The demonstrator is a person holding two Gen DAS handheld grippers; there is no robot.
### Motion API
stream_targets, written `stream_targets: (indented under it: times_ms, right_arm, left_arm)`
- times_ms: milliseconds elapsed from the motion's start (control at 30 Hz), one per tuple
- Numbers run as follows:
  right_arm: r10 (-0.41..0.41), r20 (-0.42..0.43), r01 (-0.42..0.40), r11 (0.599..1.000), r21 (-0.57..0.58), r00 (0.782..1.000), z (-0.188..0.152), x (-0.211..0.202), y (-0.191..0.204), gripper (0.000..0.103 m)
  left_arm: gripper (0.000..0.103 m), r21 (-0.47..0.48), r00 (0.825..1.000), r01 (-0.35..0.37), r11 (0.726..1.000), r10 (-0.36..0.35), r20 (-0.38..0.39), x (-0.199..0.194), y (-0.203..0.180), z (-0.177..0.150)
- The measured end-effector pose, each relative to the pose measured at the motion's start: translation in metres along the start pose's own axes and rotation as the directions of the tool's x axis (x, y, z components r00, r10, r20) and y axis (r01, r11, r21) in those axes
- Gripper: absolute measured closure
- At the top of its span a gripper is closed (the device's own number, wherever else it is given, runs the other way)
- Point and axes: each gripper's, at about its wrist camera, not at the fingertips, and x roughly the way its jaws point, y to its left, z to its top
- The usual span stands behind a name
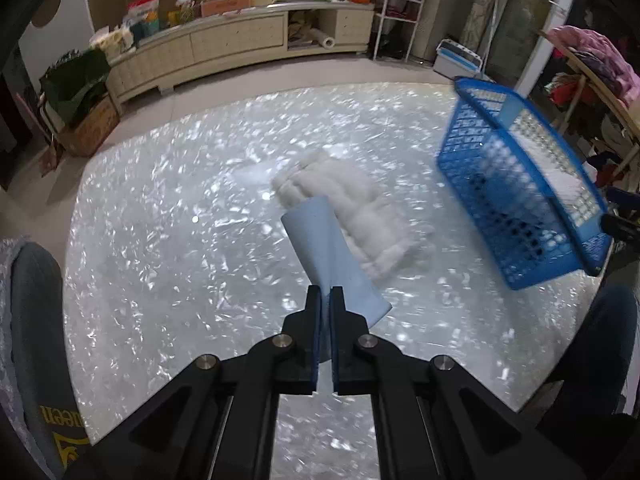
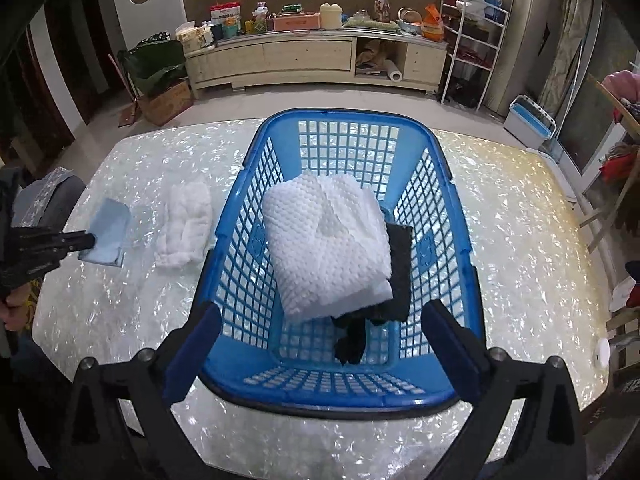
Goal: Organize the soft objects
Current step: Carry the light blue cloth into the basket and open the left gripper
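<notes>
The left gripper (image 1: 326,300) pinches a light blue cloth (image 1: 332,256), just left of the blue basket (image 2: 466,264). Only the right view shows inside: a white towel (image 2: 328,240) on a black cloth (image 2: 400,268). The right gripper (image 2: 320,332) is wide open, holding nothing.

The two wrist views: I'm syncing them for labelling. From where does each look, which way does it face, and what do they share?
Left wrist: sits behind the left gripper, tilted down at the table; its shut jaws pinch a blue cloth, a sleeve at the left edge.
Right wrist: sits behind the open right gripper, looking down into the basket holding a white towel and black cloth.
Shared: table, basket, blue cloth, fluffy white cloth, far cabinet.
</notes>
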Motion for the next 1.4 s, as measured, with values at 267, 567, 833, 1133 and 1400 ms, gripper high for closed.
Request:
stream_targets:
  times_ms: [267, 567, 833, 1133, 1400]
  right_arm:
    - [-0.013, 0.036, 0.012, 0.999, 0.044, 0.999, -0.015, -0.015, -0.01, 0.001]
    - [-0.025, 0.064, 0.021, 0.998, 0.066, 0.998, -0.029, -0.024, -0.024, 0.001]
    - [-0.009, 0.067, 0.004, 0.998, 0.067, 0.998, -0.035, -0.029, -0.038, 0.001]
    - [-0.011, 0.054, 0.006, 0.995, 0.102, 0.998, -0.033, -0.02, -0.06, 0.001]
    - [-0.001, 0.028, -0.003, 0.992, 0.123, 1.0, -0.029, -0.004, -0.073, 0.001]
  left_arm:
    - [0.1, 0.067, 0.998, 0.032, 0.997, -0.036, 0.059, -0.045, -0.052, 0.003]
    - [0.1, 0.162, 0.987, 0.105, 0.981, -0.122, 0.1, -0.074, -0.12, 0.021]
    - [0.1, 0.228, 0.977, 0.181, 0.957, -0.201, 0.068, -0.064, -0.175, 0.048]
    - [0.1, 0.281, 0.963, 0.252, 0.926, -0.268, 0.021, -0.038, -0.219, 0.076]
    - [0.1, 0.302, 0.959, 0.276, 0.912, -0.284, -0.019, -0.008, -0.241, 0.093]
